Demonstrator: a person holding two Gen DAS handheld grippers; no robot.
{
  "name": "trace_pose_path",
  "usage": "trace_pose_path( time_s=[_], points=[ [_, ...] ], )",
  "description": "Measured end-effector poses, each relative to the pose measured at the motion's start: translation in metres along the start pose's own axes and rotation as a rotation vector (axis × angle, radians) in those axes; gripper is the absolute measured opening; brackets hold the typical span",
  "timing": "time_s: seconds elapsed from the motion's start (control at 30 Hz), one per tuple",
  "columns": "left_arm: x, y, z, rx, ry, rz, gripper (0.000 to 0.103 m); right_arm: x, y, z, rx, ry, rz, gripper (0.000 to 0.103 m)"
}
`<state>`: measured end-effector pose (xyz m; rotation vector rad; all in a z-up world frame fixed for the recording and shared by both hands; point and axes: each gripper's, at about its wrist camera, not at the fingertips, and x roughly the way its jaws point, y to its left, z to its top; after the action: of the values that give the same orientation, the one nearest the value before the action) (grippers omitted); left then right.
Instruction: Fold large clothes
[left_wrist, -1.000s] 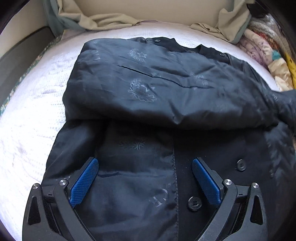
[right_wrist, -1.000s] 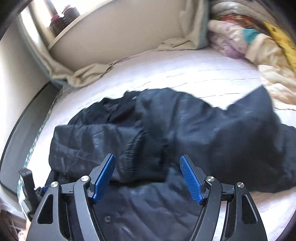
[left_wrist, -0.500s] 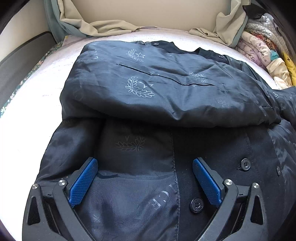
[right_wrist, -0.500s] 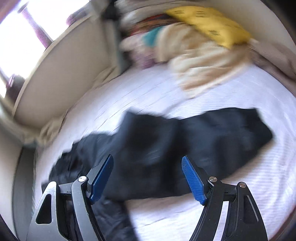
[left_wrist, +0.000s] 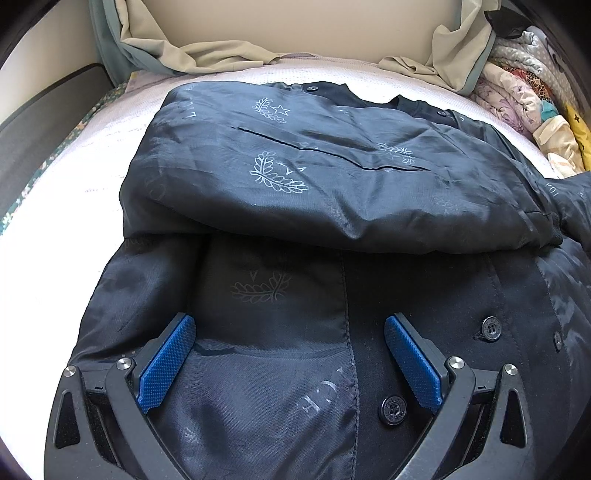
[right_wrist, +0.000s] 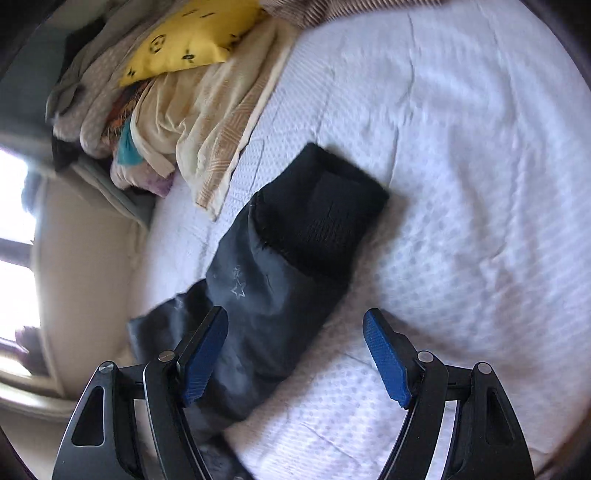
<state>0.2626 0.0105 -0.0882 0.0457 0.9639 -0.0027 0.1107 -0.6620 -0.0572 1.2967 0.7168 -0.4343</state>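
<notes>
From the left wrist, the dark jacket is lying on the white bed with one sleeve folded across its body; the left gripper is hovering over the lining, fingers spread wide, gripping nothing.

From the right wrist, the other sleeve is lying stretched outward, unfolded; the right gripper is poised above it, fingers apart and empty.

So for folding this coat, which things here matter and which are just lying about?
Part of the job:
- dark jacket, lining side out
- its outstretched sleeve with knit cuff
- left gripper, open over the jacket
- right gripper, open above the sleeve

Just lying about:
- pile of bedding
- yellow cushion
- beige cloth by the wall
</notes>
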Motion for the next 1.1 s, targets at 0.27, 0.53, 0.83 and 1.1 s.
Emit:
trace_pose_path(
  time_s=[0.27, 0.53, 0.83, 1.1],
  points=[
    [-0.001, 0.0, 0.0, 0.001, -0.001, 0.002, 0.103, 0.022, 0.005, 0.001, 0.002, -0.058, 0.061, 0.075],
    [-0.001, -0.001, 0.001, -0.001, -0.002, 0.005, 0.103, 0.022, 0.027, 0.006, -0.094, -0.081, 0.011, 0.013],
    [-0.001, 0.0, 0.001, 0.0, -0.003, 0.005, 0.103, -0.029, 0.156, -0.074, -0.645, -0.319, -0.045, 0.01],
    [-0.002, -0.001, 0.001, 0.0, -0.004, 0.005, 0.103, -0.022, 0.255, -0.219, -1.114, -0.299, 0.085, 0.01]
  ],
)
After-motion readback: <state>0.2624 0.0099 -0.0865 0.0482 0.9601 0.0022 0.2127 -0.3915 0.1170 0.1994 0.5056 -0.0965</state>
